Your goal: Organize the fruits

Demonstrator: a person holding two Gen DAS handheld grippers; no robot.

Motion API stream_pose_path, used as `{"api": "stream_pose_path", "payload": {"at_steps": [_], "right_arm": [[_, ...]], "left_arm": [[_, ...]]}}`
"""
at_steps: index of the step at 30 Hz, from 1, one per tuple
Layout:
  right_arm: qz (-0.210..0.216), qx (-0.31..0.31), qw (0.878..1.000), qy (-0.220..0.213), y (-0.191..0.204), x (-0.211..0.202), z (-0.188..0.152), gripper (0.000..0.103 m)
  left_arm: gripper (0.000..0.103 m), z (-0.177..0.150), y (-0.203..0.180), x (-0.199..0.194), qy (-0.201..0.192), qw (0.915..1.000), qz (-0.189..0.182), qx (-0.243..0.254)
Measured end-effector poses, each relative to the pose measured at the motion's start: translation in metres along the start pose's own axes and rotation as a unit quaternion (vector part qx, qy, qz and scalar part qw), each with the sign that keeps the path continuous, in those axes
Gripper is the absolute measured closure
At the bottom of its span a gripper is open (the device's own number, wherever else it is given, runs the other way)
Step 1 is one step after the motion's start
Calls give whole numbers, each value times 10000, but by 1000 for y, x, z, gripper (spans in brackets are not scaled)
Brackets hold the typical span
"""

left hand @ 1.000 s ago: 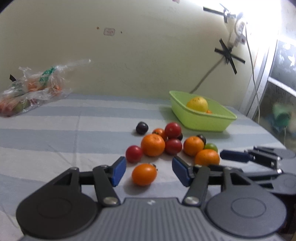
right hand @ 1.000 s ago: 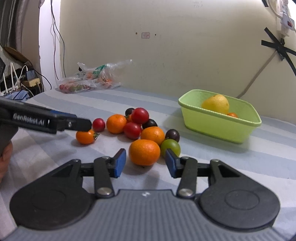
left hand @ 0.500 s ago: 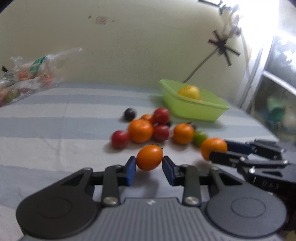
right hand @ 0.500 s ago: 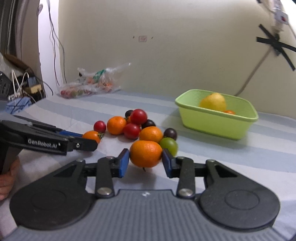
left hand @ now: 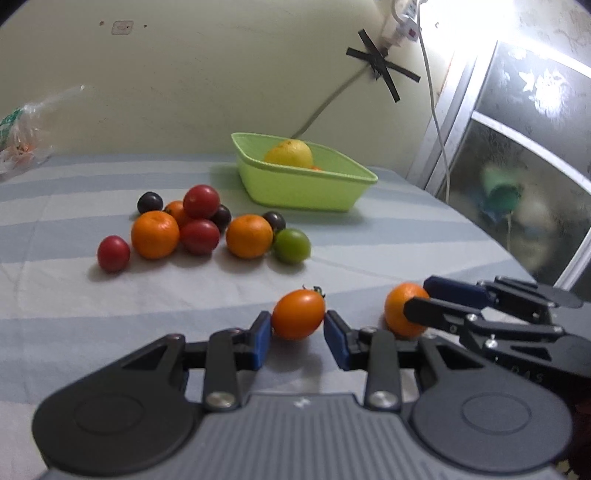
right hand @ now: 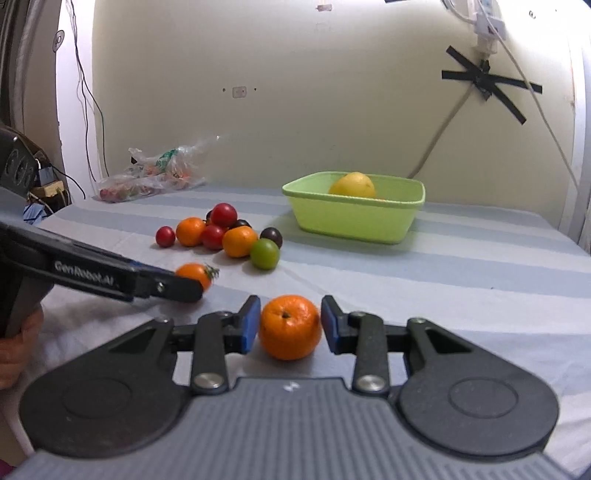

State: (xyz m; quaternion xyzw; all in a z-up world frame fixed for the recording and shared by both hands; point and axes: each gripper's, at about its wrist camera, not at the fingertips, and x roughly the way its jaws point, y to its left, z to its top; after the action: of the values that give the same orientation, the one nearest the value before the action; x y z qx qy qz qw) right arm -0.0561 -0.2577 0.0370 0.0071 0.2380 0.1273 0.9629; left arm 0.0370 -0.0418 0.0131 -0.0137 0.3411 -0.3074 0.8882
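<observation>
Left wrist: left tool (left hand: 298,328) clamps tomato (left hand: 298,314); right tool (right hand: 290,325), jaws closing, pinches orange (right hand: 290,326). Both above bench (right hand: 461,269), short of tub (right hand: 354,221). Carry level, release low over tub.

Looks like a home room: worktop under a striped cloth (right hand: 461,266), bare painted wall (right hand: 295,110) with a power strip (right hand: 487,22) and cable (right hand: 443,125) taped on in a black X, frosted patterned window (left hand: 517,147), plastic grocery bag (right hand: 159,173).
</observation>
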Motion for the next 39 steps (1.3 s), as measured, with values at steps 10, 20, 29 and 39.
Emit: {"api": "stream_pose_path", "payload": {"at_steps": [10, 20, 29, 39], "right_arm": [[-80, -159, 9998, 32, 8, 3, -6, 57], [-64, 36, 9991, 417, 2, 16, -7, 55], [-41, 47, 9996, 278, 0, -8, -14, 61], [-222, -44, 9995, 220, 2, -18, -33, 60]], "left_arm": [[52, -1, -8, -2, -134, 9992, 366, 77], [61, -6, -22, 5, -170, 9986, 357, 351], [70, -10, -40, -4, -215, 9993, -126, 270], [68, -25, -52, 2, -199, 9992, -102, 340]]}}
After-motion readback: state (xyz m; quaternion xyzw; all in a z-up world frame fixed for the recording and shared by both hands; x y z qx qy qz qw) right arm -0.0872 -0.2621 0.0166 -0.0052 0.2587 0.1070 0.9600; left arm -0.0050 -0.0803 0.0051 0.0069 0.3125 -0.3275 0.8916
